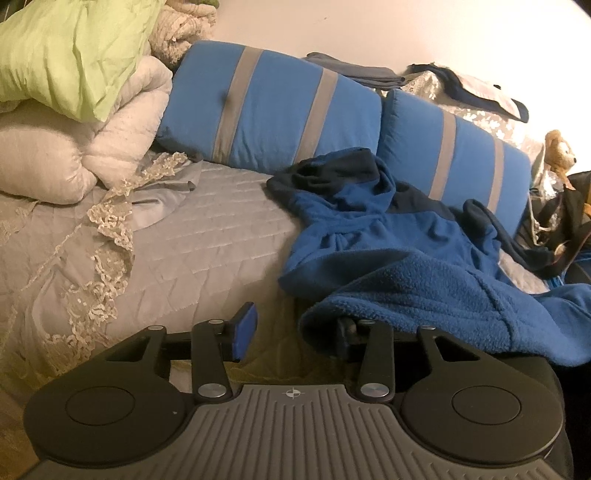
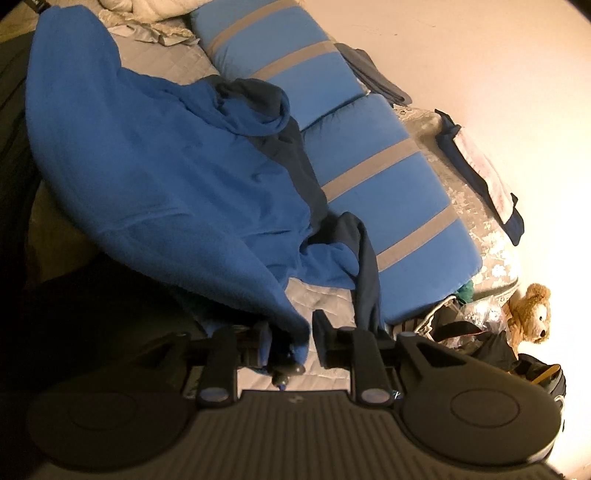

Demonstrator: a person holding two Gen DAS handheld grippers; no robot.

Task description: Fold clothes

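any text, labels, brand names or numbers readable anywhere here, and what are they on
No readable words, brands or numbers in either view.
Left gripper: a small crosshair mark on its grey ribbed body, a sign, not text.
Right gripper: a faint mark in the same place, too dim to read.
Black strap at the top left corner of the right wrist view: tiny white marks, too small to read.
Blue fleece: no label showing.

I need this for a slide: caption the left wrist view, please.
Left claw open, blue fleece draped over one finger, striped pillows behind.
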